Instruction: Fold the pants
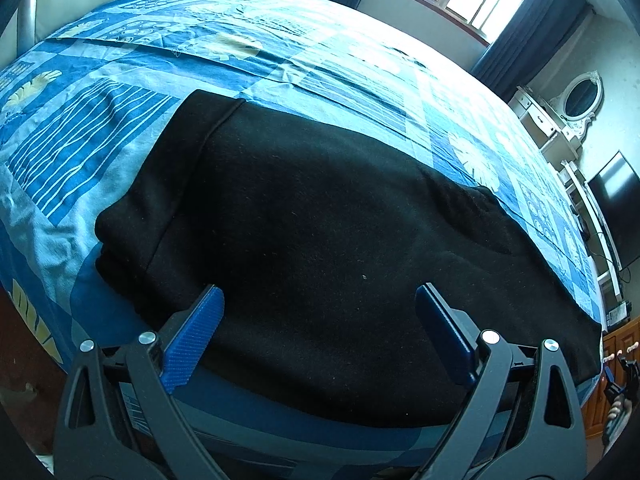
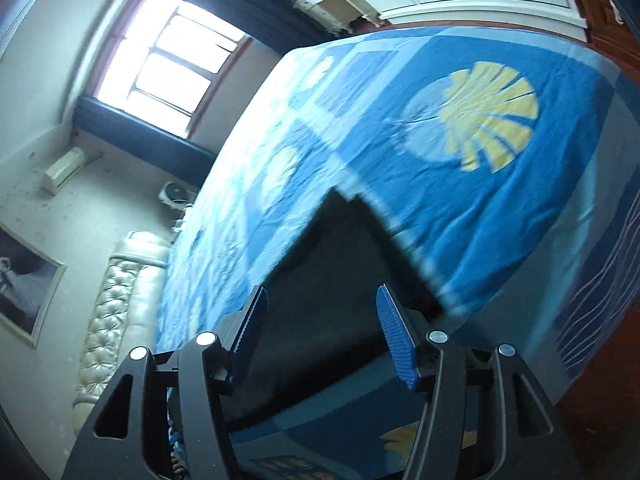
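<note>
The left hand-held gripper [image 1: 320, 336] hovers, jaws apart, over the black pants [image 1: 320, 220] filling mid-frame on the bed [image 1: 280, 64]. The right hand-held gripper [image 2: 320, 332] – jaws apart, empty – seems between folds – next, regrip an edge.

You have a blue patchwork bedspread [image 1: 120, 152] (yellow leaf prints), a bright window [image 2: 168, 60], dark curtains [image 1: 520, 44] and a white oval mirror [image 1: 582, 98].

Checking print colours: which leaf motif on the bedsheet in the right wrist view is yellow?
The big fan-shaped leaf on the bedsheet, beyond the black pants; the other leaf prints are pale whitish.
</note>
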A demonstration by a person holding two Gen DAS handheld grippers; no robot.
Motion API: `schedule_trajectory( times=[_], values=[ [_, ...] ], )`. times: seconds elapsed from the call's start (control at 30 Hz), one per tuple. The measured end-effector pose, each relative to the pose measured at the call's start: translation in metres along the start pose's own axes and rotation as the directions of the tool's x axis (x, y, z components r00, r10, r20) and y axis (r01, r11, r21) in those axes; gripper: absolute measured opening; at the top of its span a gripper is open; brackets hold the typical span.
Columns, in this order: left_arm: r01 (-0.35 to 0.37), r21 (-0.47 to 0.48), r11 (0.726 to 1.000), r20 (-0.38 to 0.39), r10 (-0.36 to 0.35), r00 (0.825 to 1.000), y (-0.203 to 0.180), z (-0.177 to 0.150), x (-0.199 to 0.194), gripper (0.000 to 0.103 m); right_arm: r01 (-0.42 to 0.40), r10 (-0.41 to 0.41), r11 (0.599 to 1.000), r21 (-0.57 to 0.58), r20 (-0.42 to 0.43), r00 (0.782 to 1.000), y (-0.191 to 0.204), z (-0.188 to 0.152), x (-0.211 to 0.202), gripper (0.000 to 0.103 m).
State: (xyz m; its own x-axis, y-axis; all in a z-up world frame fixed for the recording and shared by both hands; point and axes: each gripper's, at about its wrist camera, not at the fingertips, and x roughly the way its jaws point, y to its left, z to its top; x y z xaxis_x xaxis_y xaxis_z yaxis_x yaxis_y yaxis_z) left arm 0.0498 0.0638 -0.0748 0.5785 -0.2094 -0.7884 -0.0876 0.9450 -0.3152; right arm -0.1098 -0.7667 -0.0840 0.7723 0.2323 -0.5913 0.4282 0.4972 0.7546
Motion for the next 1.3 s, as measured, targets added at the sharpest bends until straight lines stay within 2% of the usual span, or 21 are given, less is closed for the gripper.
schedule_trajectory(
  times=[0.07,0.23,0.37,0.5,0.53,0.6,0.63,0.67,0.8,0.93,1.03,1.3],
  values=[
    [-0.014,0.015,1.0,0.0,0.014,1.0,-0.002,-0.001,0.001,0.096,0.024,-0.024,1.0,-0.008,-0.043,0.999,-0.013,0.014,0.01,0.057],
    [-0.043,0.031,0.999,0.005,0.043,0.999,-0.005,-0.002,0.003,0.096,0.076,-0.085,0.995,-0.067,-0.148,0.985,-0.02,0.02,0.048,0.057],
    [-0.058,0.034,0.998,0.0,0.058,0.998,-0.007,-0.001,0.004,0.097,-0.015,-0.001,0.997,-0.07,-0.218,0.976,-0.018,0.021,0.066,0.058],
    [-0.077,0.048,0.996,-0.005,0.078,0.997,-0.011,-0.001,0.007,0.1,-0.057,0.023,0.992,-0.115,-0.28,0.96,0.0,0.017,0.083,0.057],
    [-0.084,0.05,0.995,-0.005,0.084,0.996,-0.012,-0.001,0.008,0.1,-0.064,0.029,0.991,-0.114,-0.286,0.958,0.003,0.017,0.085,0.054],
    [-0.091,0.049,0.995,-0.006,0.091,0.996,-0.013,-0.001,0.009,0.1,-0.056,0.019,0.992,-0.115,-0.298,0.954,0.006,0.018,0.092,0.04],
    [-0.09,0.046,0.995,-0.006,0.091,0.996,-0.013,0.0,0.008,0.1,-0.044,0.003,0.991,-0.127,-0.307,0.952,0.01,0.017,0.098,0.027],
    [-0.088,0.043,0.995,-0.007,0.088,0.996,-0.012,0.0,0.008,0.1,-0.029,-0.017,0.99,-0.141,-0.314,0.949,0.017,0.016,0.106,0.023],
    [-0.077,0.042,0.996,-0.01,0.078,0.997,-0.01,0.001,0.008,0.1,-0.025,-0.02,0.988,-0.149,-0.296,0.955,0.038,0.007,0.108,0.021],
    [-0.079,0.058,0.995,-0.008,0.079,0.997,-0.012,0.001,0.006,0.1,-0.085,0.059,0.991,-0.106,-0.231,0.971,0.056,0.009,0.087,0.02],
    [-0.092,0.078,0.993,-0.008,0.093,0.996,-0.015,0.0,0.002,0.1,-0.129,0.108,0.986,-0.107,-0.183,0.977,0.082,0.005,0.069,0.02],
    [-0.108,0.135,0.985,0.027,0.105,0.994,-0.013,0.004,-0.025,0.1,-0.163,0.136,0.969,-0.183,-0.154,0.979,0.16,-0.019,0.051,0.02]
  ],
)
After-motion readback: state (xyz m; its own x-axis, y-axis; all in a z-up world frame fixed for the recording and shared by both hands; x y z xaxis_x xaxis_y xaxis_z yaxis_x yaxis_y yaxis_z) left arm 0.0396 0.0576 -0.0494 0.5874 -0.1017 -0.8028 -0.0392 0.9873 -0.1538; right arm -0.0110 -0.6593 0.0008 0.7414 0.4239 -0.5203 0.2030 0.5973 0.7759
